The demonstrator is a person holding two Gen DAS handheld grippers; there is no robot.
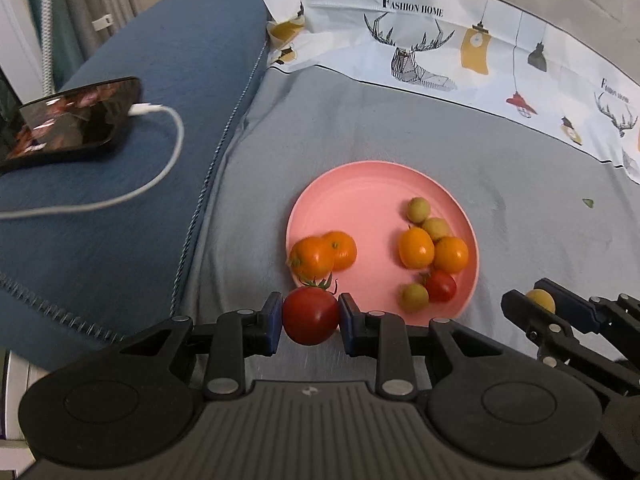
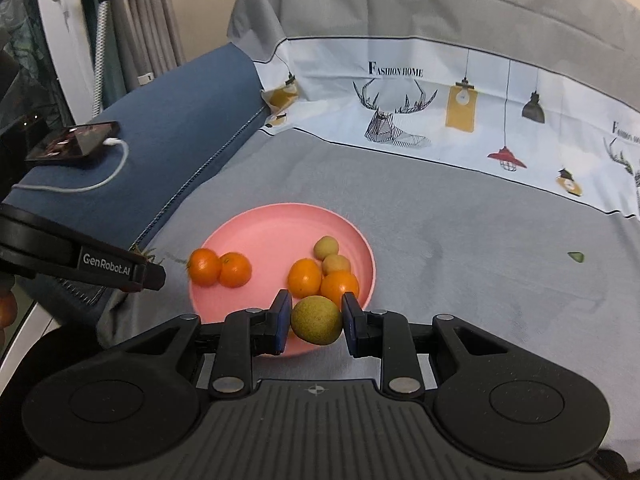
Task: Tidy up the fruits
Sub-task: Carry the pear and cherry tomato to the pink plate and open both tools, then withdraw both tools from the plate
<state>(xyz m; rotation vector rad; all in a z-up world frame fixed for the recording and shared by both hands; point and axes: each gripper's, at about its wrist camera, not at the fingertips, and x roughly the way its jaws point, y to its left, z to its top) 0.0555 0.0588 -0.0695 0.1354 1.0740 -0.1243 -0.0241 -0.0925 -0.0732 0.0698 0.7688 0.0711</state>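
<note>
Count on the round pink plastic plate: four orange round fruits, in two pairs, and; three small yellow-green round fruits; one small red tomato.

Left claw: clamped on a larger red tomato with green calyx, held at the plate's near-left rim.

Right claw: closed tight on a yellow-green speckled round fruit, over the plate's near edge.

Surroundings: grey bedsheet, blue cushion to the left carrying a black phone with white cable.

From the right wrist view, the held fruit hides the plate's near side.
</note>
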